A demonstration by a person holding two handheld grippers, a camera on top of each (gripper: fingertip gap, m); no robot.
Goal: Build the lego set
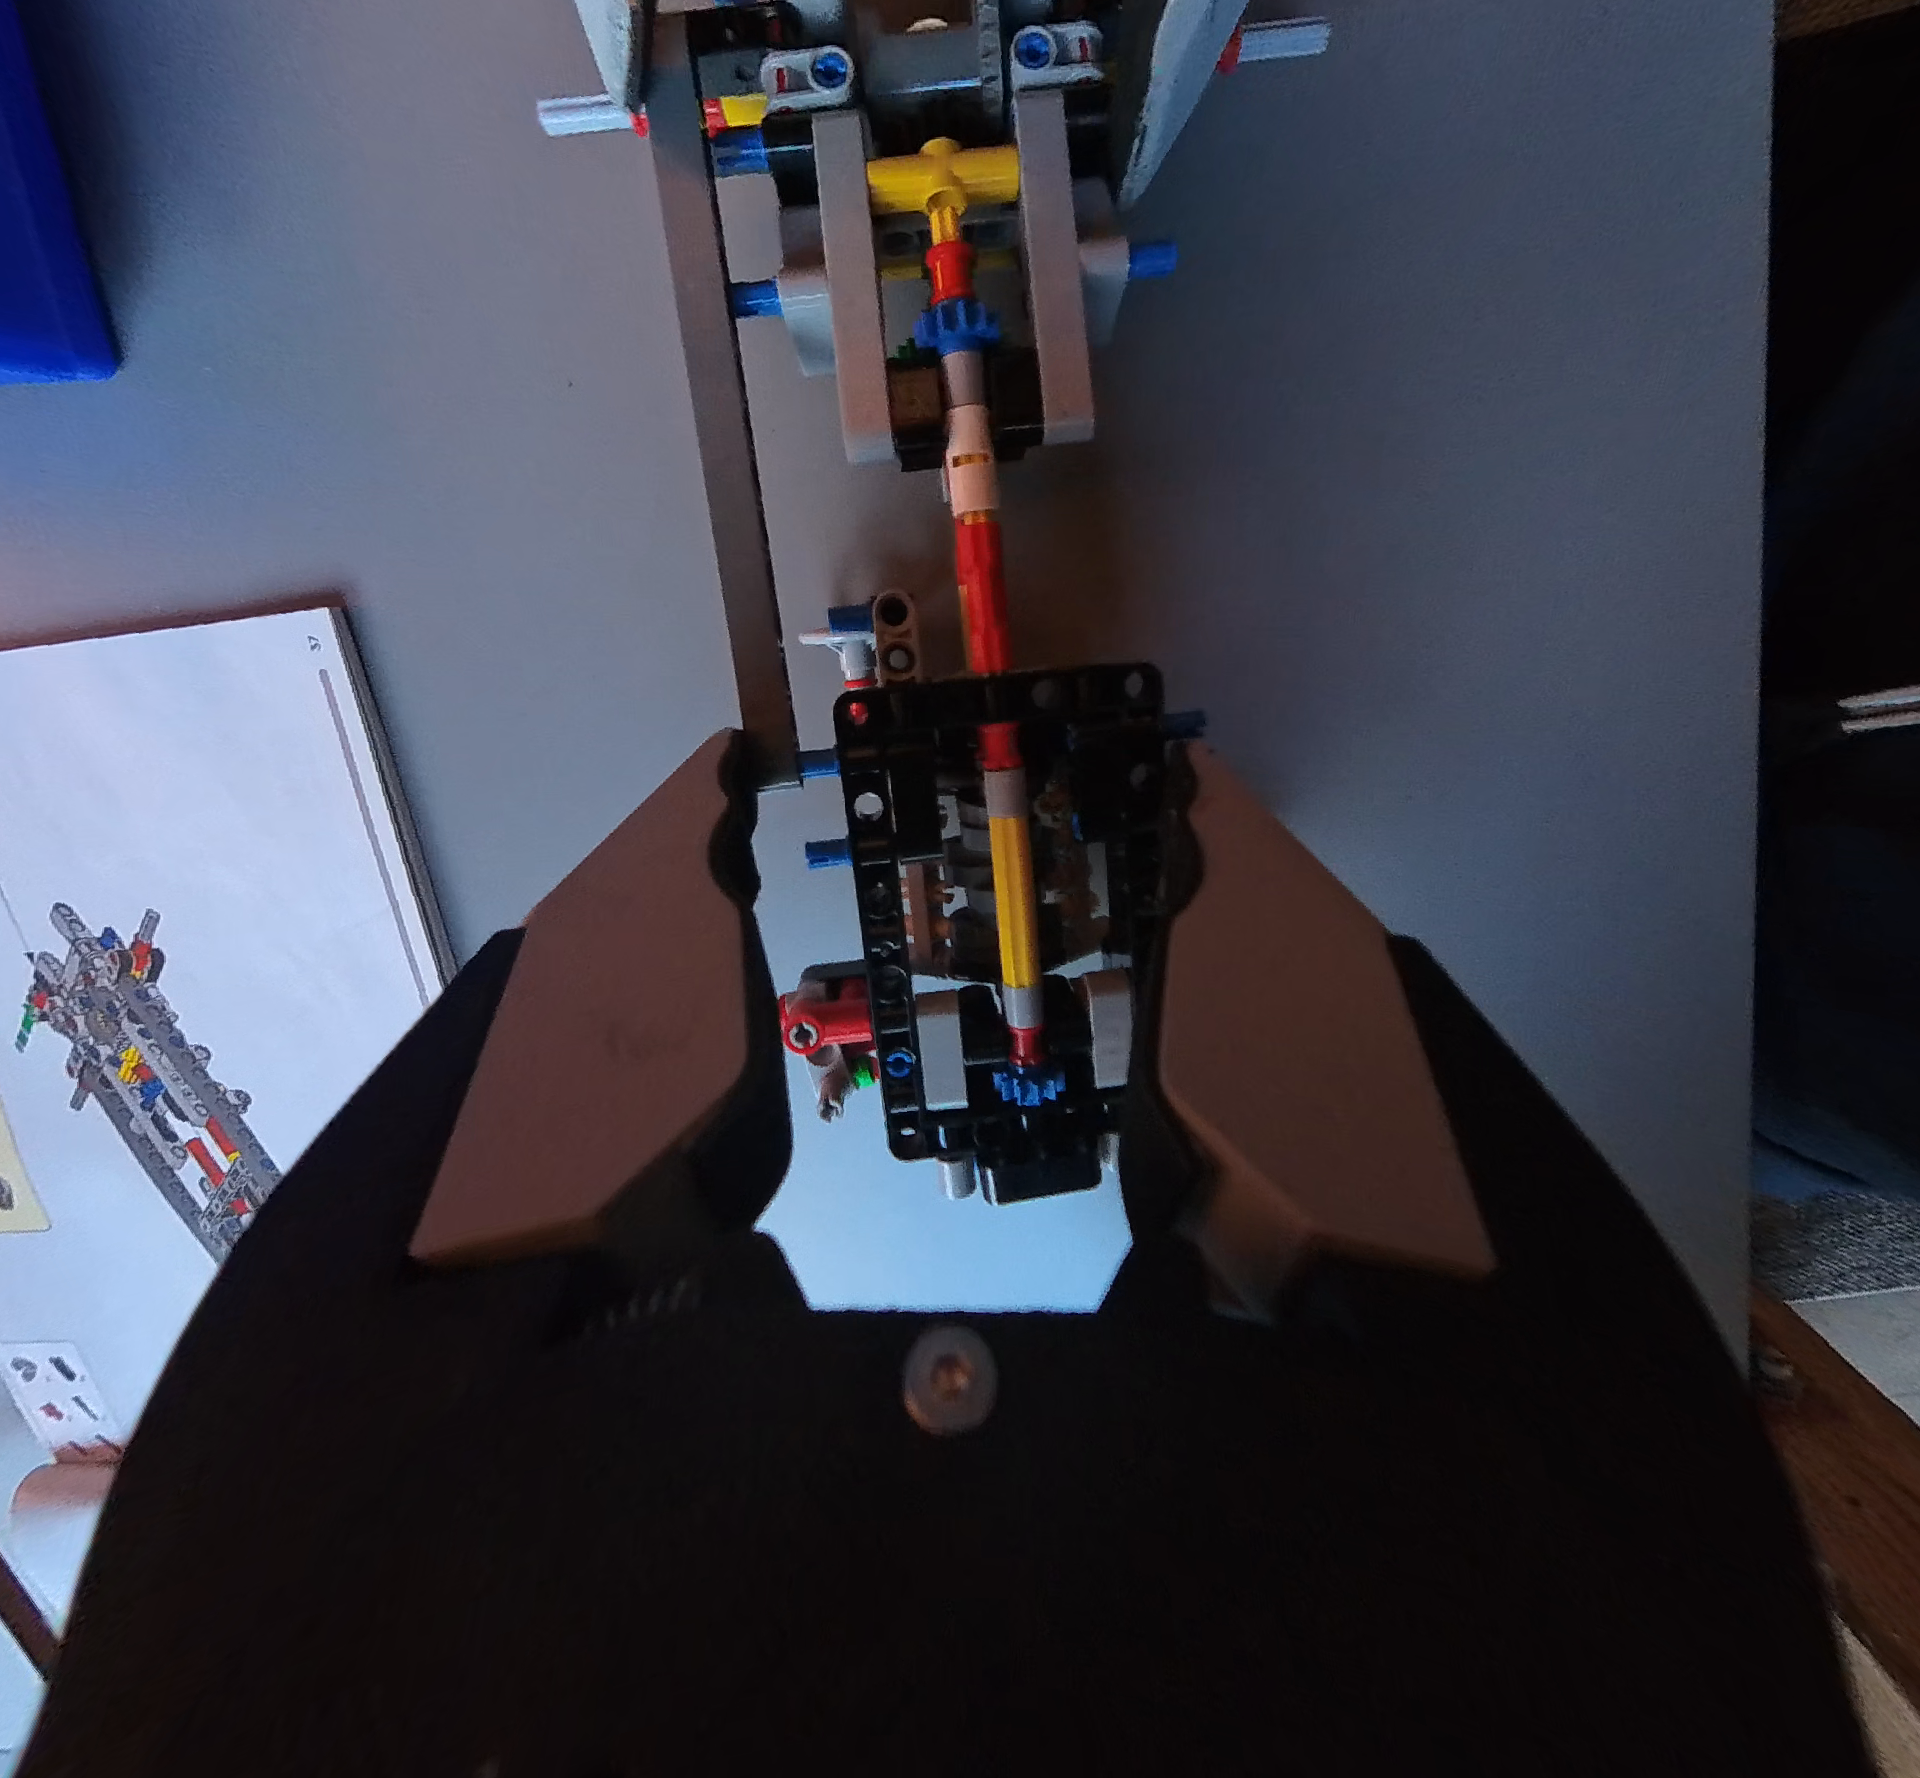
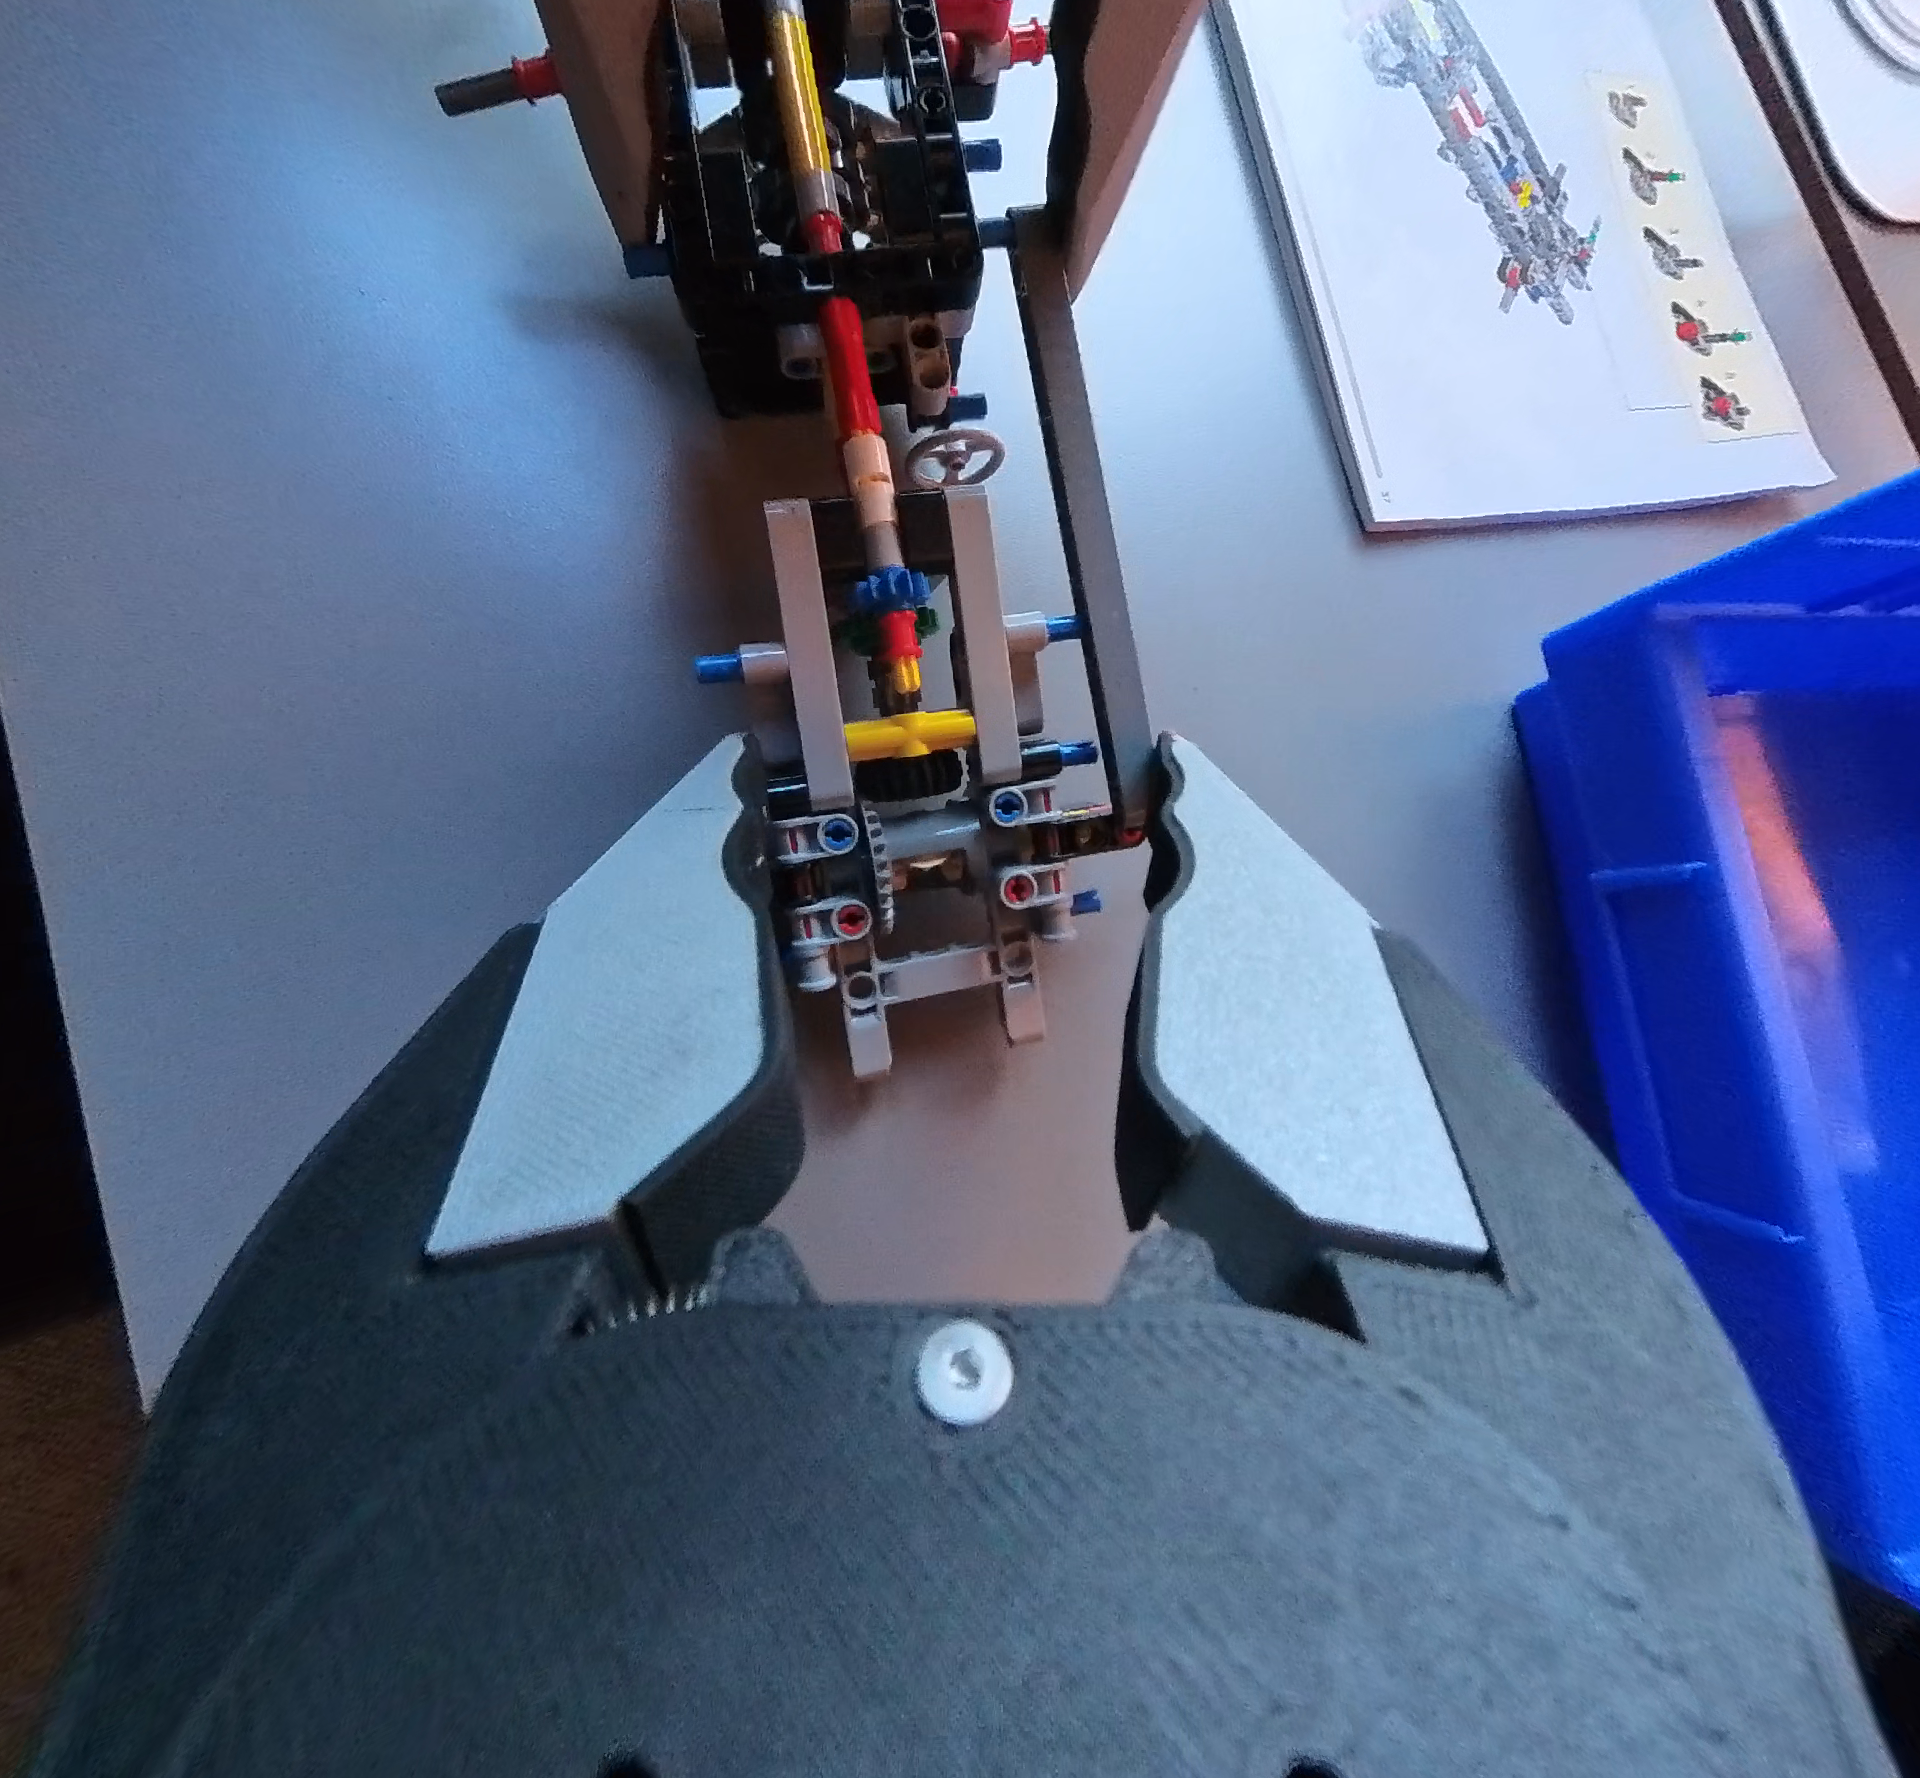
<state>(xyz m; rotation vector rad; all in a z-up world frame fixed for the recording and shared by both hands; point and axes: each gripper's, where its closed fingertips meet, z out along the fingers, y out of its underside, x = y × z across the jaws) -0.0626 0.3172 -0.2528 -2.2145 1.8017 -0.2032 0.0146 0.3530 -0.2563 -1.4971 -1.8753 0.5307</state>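
- Evidently, the left gripper (image 1: 961, 855) clamps the black frame (image 1: 997, 897) of the brick model (image 2: 883, 533), steadying one end.
- The right gripper (image 2: 951, 824) clamps its grey end (image 2: 914, 887) and side beam (image 2: 1091, 533) on the table (image 2: 312, 378).

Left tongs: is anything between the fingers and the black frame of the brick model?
Yes, on one side: the long grey beam end and two blue pins sit between that finger and the black frame of the brick model. The other finger lies directly against the frame.

grey table (image 2: 312, 378) with brick model (image 2: 894, 648), instruction booklet (image 2: 1507, 201), blue bin (image 2: 1714, 897)
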